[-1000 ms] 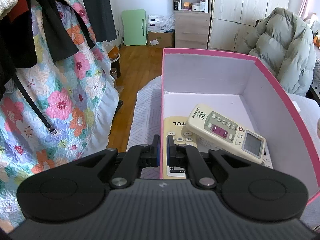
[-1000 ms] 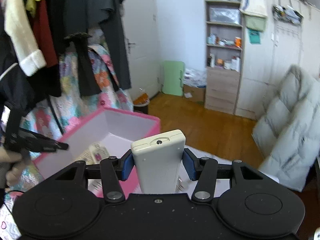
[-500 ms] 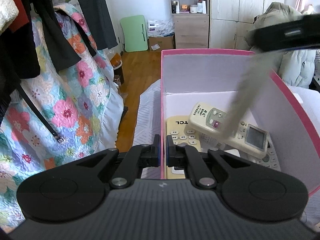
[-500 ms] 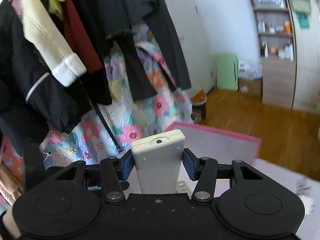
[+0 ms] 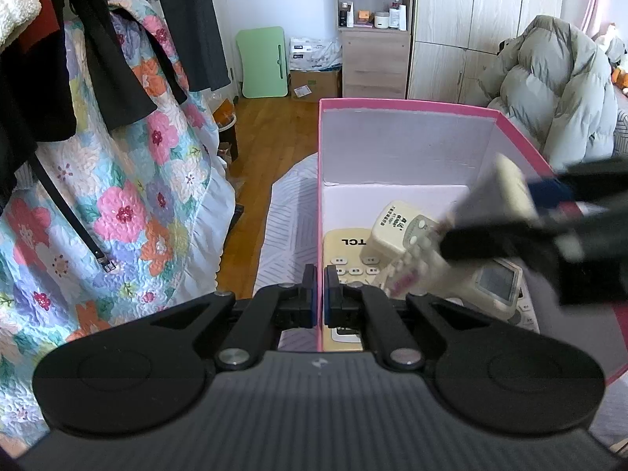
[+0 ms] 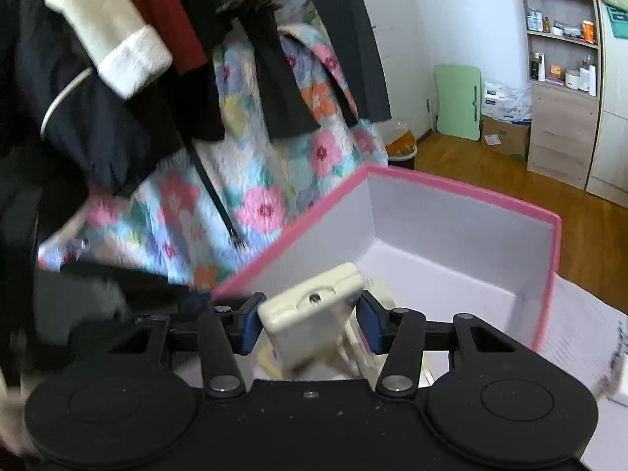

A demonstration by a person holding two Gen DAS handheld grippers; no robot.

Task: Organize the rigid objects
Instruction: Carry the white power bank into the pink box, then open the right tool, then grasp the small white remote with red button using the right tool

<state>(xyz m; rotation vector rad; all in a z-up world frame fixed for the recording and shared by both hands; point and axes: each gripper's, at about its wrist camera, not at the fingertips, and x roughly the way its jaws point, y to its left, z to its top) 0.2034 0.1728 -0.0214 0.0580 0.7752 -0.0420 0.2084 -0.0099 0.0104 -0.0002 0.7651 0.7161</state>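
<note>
A pink box [image 5: 392, 106] with a white inside stands on a striped cover. My left gripper [image 5: 320, 298] is shut on the near end of its left wall. Two remotes lie inside: a yellow TCL remote [image 5: 349, 251] and, across it, a cream remote [image 5: 396, 223] with a small display. My right gripper [image 6: 310, 322] is shut on a white remote [image 6: 314, 306], which sits tilted between the blue pads. In the left wrist view this gripper [image 5: 510, 216] reaches in blurred from the right, and the white remote [image 5: 498, 192] slants down onto the two lying remotes. The right wrist view shows the pink box [image 6: 463, 192] just ahead.
A floral quilt [image 5: 137, 196] and dark hanging clothes [image 5: 117, 59] crowd the left side. A grey puffy coat [image 5: 549, 78] lies behind the box at the right. Wooden floor, a shelf unit [image 5: 373, 39] and a green folding table [image 5: 263, 62] are farther back.
My right gripper has swung left and down, bringing the white remote over the rim and into the box. The remote now sits tilted between the pads. The left gripper has not moved.
</note>
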